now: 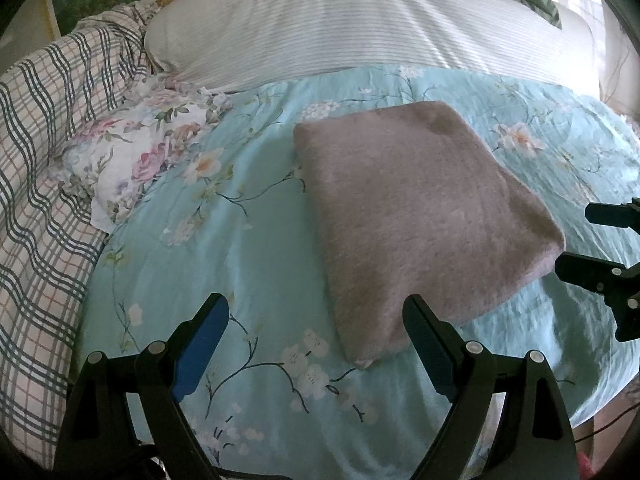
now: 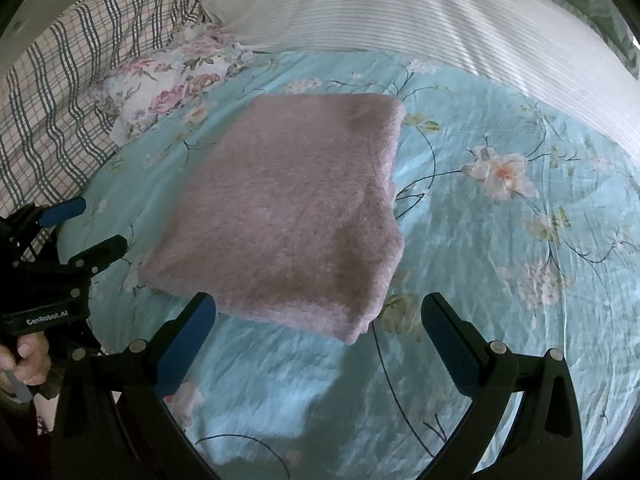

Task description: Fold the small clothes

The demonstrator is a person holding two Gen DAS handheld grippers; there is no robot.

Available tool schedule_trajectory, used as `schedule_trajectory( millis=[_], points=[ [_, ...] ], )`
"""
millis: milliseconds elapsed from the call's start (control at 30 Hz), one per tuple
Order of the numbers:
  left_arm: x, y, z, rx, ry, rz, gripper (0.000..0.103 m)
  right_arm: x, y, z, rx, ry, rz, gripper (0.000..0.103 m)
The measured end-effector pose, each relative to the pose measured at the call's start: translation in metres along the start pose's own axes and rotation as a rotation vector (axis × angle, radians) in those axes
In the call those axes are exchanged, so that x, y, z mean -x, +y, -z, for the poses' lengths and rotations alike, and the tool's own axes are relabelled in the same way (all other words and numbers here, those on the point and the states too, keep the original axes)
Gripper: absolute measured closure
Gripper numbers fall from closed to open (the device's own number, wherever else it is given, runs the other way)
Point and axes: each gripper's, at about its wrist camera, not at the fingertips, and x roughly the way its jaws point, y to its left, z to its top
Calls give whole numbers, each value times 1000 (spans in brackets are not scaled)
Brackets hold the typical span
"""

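A pink-mauve fuzzy garment (image 1: pixel 416 216) lies folded into a thick rectangle on the light-blue floral bedsheet (image 1: pixel 248 240); it also shows in the right wrist view (image 2: pixel 288 208). My left gripper (image 1: pixel 316 308) is open and empty, just short of the garment's near left corner, above the sheet. My right gripper (image 2: pixel 318 306) is open and empty, its jaws spread in front of the garment's near edge. The right gripper also shows in the left wrist view (image 1: pixel 576 236) beside the garment's right corner, and the left gripper shows at the left of the right wrist view (image 2: pixel 98 226).
A floral-print cloth (image 1: pixel 132 160) lies crumpled at the left of the sheet. A plaid blanket (image 1: pixel 44 184) is bunched along the left. A white striped pillow (image 1: pixel 352 24) lies across the back. The bed edge falls away at the lower right.
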Motion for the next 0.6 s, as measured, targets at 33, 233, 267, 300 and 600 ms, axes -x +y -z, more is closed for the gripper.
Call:
schedule_trajectory(
  millis=[33, 233, 267, 300, 600],
  points=[
    [-1, 0, -1, 1, 2, 3, 14, -1, 0, -1, -1, 1, 1, 1],
    [-5, -1, -5, 4, -3, 2, 14, -7, -3, -6, -4, 4, -3, 1],
    [-6, -1, -5, 5, -1, 2, 14, -8, -4, -7, -5, 6, -4, 1],
    [-6, -2, -6, 5, -2, 2, 14, -9, -4, -7, -7, 7, -5, 0],
    [-8, 2, -7, 7, -3, 14, 12, -15, -1, -10, -7, 7, -18, 0]
  ],
)
